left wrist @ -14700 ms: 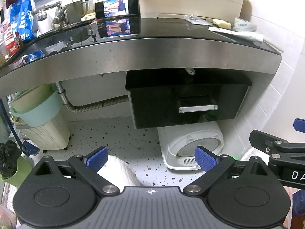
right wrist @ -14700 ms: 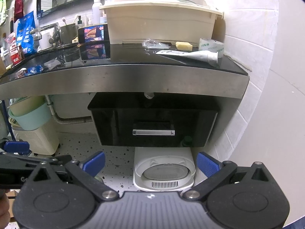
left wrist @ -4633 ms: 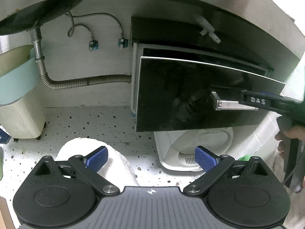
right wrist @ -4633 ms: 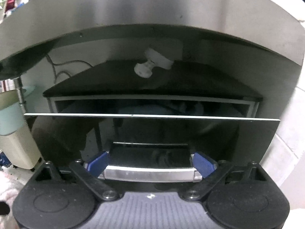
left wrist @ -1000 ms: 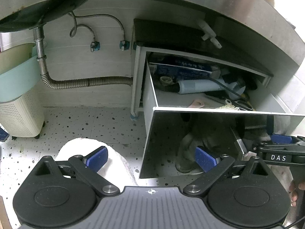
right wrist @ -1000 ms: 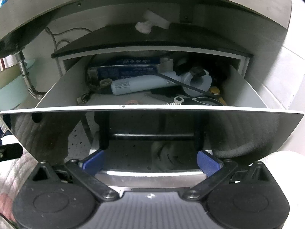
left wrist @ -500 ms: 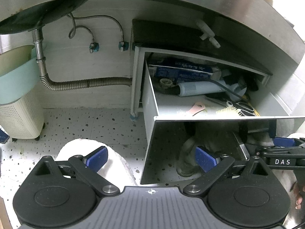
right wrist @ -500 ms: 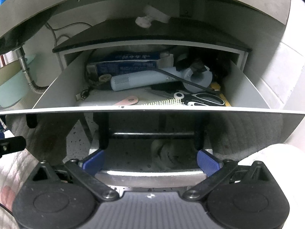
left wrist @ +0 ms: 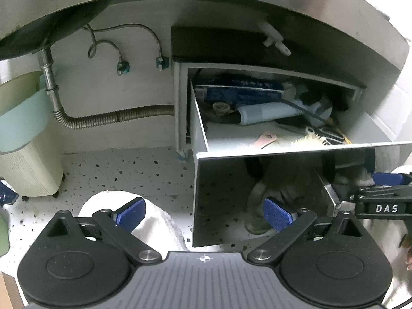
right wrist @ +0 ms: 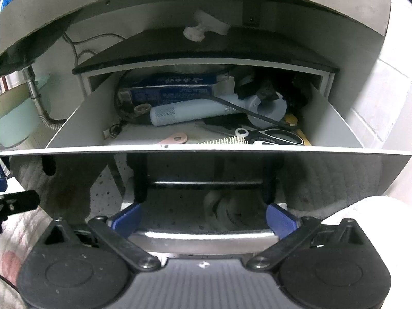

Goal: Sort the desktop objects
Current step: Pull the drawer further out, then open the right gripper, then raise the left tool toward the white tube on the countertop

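My right gripper (right wrist: pixel 203 221), jaws apart around the handle (right wrist: pixel 203 237) at 6 o'clock, has drawn the drawer (right wrist: pixel 206 152) further out — scissors (right wrist: pixel 273 136) and comb (right wrist: pixel 224 140) now reachable; left gripper (left wrist: pixel 204 213) idles open.

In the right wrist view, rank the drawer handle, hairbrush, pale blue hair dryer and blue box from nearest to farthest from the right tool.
1. Drawer handle, between the right tool's fingers.
2. Hairbrush, drawer front, centre.
3. Pale blue hair dryer, mid-drawer.
4. Blue box, at the back, left.

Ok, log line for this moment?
drawer: open | right gripper: open around handle | left gripper: open, idle | contents: hair dryer, scissors
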